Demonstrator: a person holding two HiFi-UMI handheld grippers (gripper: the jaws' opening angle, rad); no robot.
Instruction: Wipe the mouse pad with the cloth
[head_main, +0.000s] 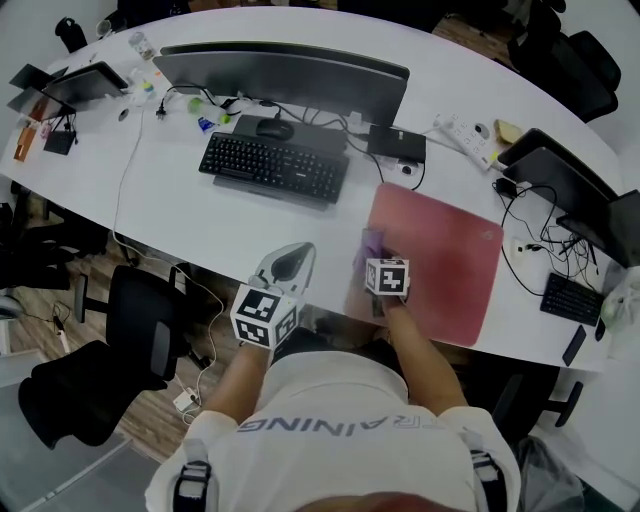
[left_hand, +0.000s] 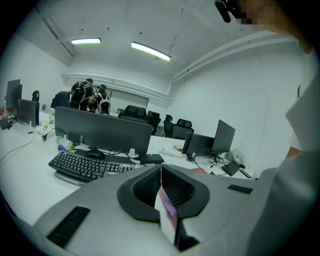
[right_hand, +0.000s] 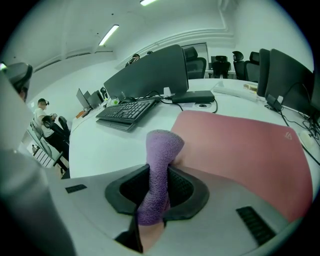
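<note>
A red mouse pad (head_main: 440, 250) lies on the white table (head_main: 210, 225), right of centre near the front edge; it also fills the right gripper view (right_hand: 240, 145). My right gripper (head_main: 373, 258) is over the pad's left edge, shut on a purple cloth (head_main: 367, 243). In the right gripper view the cloth (right_hand: 160, 160) sticks up from between the jaws of that gripper (right_hand: 159, 186). Whether the cloth touches the pad I cannot tell. My left gripper (head_main: 290, 256) hovers over bare table left of the pad, apart from it. Its jaws (left_hand: 161, 171) are shut with nothing between them.
A black keyboard (head_main: 275, 165), a mouse (head_main: 274, 128) and a wide monitor (head_main: 285, 75) stand behind and left of the pad. A power strip (head_main: 465, 140), cables and dark laptops (head_main: 560, 180) crowd the right end. A black office chair (head_main: 100, 350) stands below left.
</note>
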